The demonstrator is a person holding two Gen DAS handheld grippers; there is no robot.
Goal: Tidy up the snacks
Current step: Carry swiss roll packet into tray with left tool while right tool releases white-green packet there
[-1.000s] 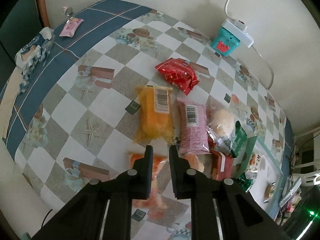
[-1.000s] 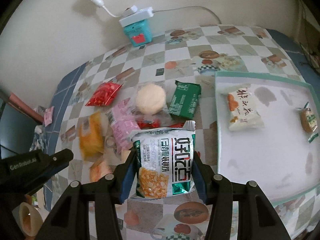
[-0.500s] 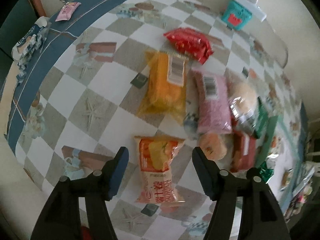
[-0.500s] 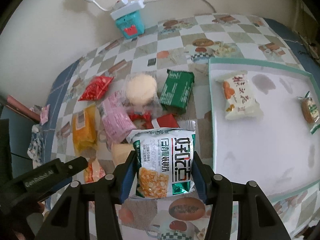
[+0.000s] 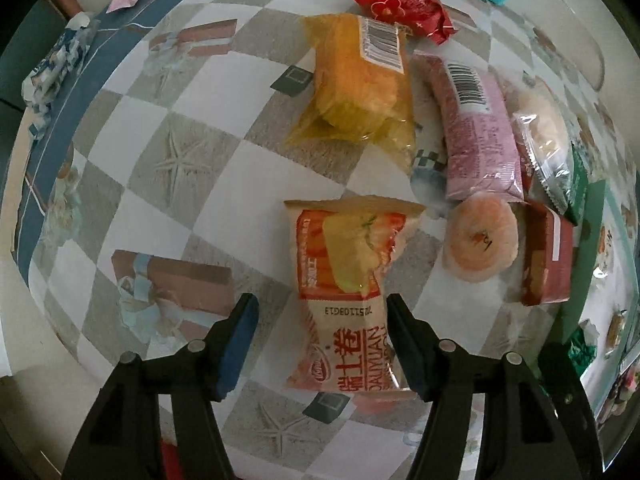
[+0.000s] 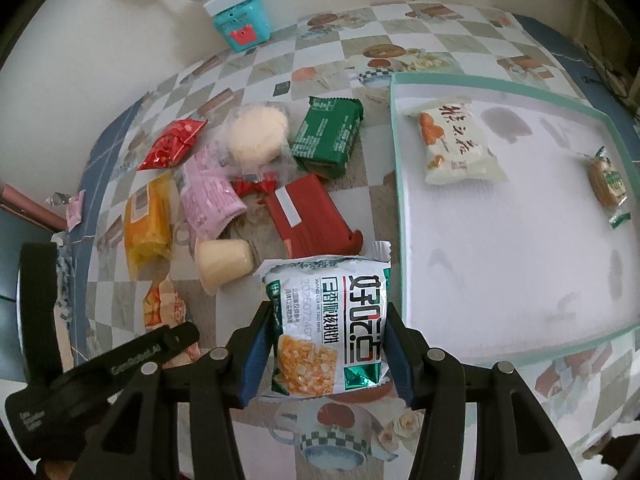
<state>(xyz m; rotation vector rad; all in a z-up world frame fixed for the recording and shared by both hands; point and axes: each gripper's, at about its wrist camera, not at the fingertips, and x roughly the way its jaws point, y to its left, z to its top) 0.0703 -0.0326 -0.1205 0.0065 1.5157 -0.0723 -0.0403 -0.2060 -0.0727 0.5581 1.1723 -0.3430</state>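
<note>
We are mid-sort, both hands busy. The left gripper (image 5: pixel 318 326) points down over the orange wafer packet (image 5: pixel 348 280) on the tablecloth (image 5: pixel 192 168); its jaws are closing around the packet, and the left pad is clear of it. The right gripper (image 6: pixel 326 350) clamps the green-and-white cracker bag (image 6: pixel 330 322). The tray (image 6: pixel 520 356) lies at its 2 o'clock. Next, as we judge: finish closing, lift, carry the bag across.

Snacks (image 6: pixel 256 192) left of tray (image 6: pixel 400 184)

tablecloth (image 5: pixel 192 168): grey-white checks | tray (image 6: pixel 520 272): white, green rim
</note>
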